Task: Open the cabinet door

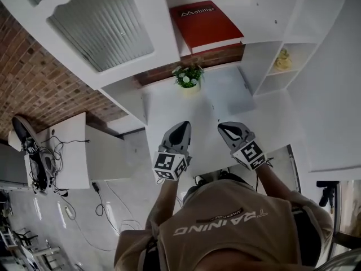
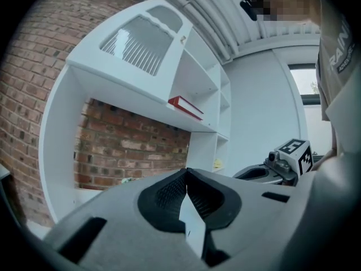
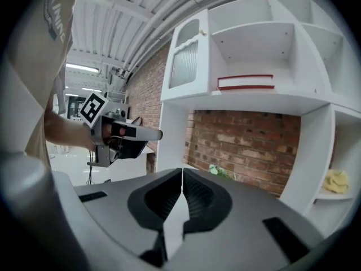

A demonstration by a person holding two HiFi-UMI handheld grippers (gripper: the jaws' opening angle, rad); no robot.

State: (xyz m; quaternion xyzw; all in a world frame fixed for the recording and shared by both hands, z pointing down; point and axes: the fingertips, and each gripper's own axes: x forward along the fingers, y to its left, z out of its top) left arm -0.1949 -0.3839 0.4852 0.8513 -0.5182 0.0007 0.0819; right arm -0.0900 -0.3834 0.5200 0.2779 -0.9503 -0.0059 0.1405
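Left tongs (image 1: 184,124): hovering over the white surface (image 1: 163,103), tips pressing together, clamping nothing.
Right tongs (image 1: 221,126): hovering just beside the left pair, tips likewise meeting, clamping nothing.
Potted plant (image 1: 189,76): standing at the back of the surface, ahead of both tongs, close against the brick wall (image 1: 223,55).
Red book (image 1: 206,18): lying flat on the open shelf above the plant.
Yellow object (image 1: 283,58): sitting in a small compartment to the right, too small for naming.
Cabinet door (image 1: 101,18): sitting shut on the upper left compartment, ribbed pane facing out, well apart from both tongs.
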